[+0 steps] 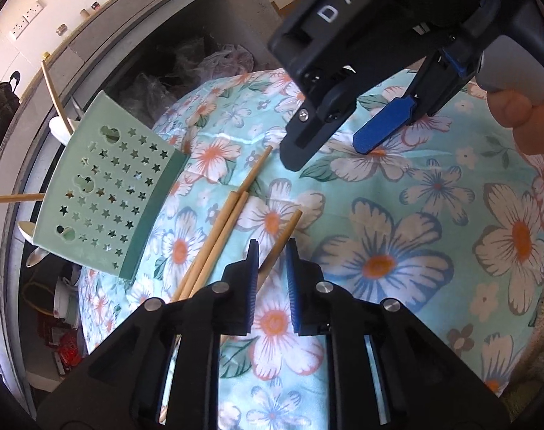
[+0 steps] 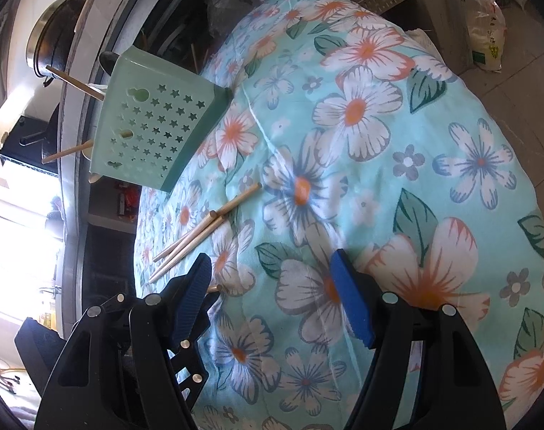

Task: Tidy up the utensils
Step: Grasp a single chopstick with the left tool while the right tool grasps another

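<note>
Left wrist view: left hand-held gripper (image 1: 272, 268) nearly closed around one chopstick (image 1: 284, 236), contact unclear.
Right hand-held gripper (image 2: 272, 286): spread, empty.
Handling: likely light, stiff, smooth; pinch mid-shaft.

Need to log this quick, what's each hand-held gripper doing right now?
Left hand-held gripper: nearly closed around one chopstick; firm grip cannot be told.
Right hand-held gripper: open, holding nothing.

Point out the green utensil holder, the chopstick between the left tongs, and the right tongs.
green utensil holder (image 1: 118, 182), left wrist view, on its star-pierced face.
chopstick (image 1: 282, 236), left wrist view, on its shaft above the pads.
right tongs (image 2: 272, 301), right wrist view, midway between the tips.
</note>
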Action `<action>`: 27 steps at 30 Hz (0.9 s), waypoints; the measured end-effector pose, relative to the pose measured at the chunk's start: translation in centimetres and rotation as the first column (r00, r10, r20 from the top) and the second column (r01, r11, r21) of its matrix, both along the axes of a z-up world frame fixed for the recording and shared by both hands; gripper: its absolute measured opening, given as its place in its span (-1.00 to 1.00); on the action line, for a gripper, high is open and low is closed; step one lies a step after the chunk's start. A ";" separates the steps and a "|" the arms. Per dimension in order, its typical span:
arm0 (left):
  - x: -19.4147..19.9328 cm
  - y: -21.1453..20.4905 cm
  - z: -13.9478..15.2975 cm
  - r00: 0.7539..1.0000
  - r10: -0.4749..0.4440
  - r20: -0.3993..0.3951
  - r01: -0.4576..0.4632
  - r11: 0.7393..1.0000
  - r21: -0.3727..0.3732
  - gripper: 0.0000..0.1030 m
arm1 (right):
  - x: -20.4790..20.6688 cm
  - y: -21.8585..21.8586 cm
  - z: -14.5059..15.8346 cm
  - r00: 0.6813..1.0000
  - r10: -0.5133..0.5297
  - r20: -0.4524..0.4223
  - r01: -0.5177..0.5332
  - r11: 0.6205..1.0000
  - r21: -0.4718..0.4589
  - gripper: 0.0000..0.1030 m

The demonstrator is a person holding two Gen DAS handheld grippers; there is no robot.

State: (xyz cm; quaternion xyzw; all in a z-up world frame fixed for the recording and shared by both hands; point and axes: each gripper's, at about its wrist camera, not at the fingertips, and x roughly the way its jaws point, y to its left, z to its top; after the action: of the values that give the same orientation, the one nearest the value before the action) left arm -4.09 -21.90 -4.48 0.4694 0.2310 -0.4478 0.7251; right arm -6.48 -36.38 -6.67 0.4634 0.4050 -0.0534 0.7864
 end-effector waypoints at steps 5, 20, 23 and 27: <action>1.3 1.0 -0.3 0.997 0.071 -0.043 -0.070 0.997 0.029 -0.75 | -0.1 -0.1 0.0 1.000 -0.001 0.003 0.001 1.000 0.005 0.31; 3.0 1.4 -1.2 0.982 0.130 -0.138 -0.127 0.992 0.027 -0.70 | -0.1 -0.2 -0.1 1.000 -0.004 0.002 0.004 1.000 0.004 0.31; 3.1 1.1 -1.5 0.983 0.129 -0.127 -0.127 0.992 0.023 -0.71 | -0.1 -0.1 -0.1 1.000 -0.008 0.002 0.008 1.000 0.001 0.31; 2.8 1.0 -1.2 0.986 0.132 -0.102 -0.132 0.991 0.009 -0.74 | 0.0 0.0 -0.1 1.000 -0.019 -0.001 0.019 1.000 0.005 0.31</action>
State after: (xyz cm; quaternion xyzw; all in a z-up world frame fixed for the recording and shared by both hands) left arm -1.28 -20.92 -5.65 0.4300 0.2990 -0.4219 0.7400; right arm -6.46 -36.39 -6.75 0.4690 0.4013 -0.0600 0.7845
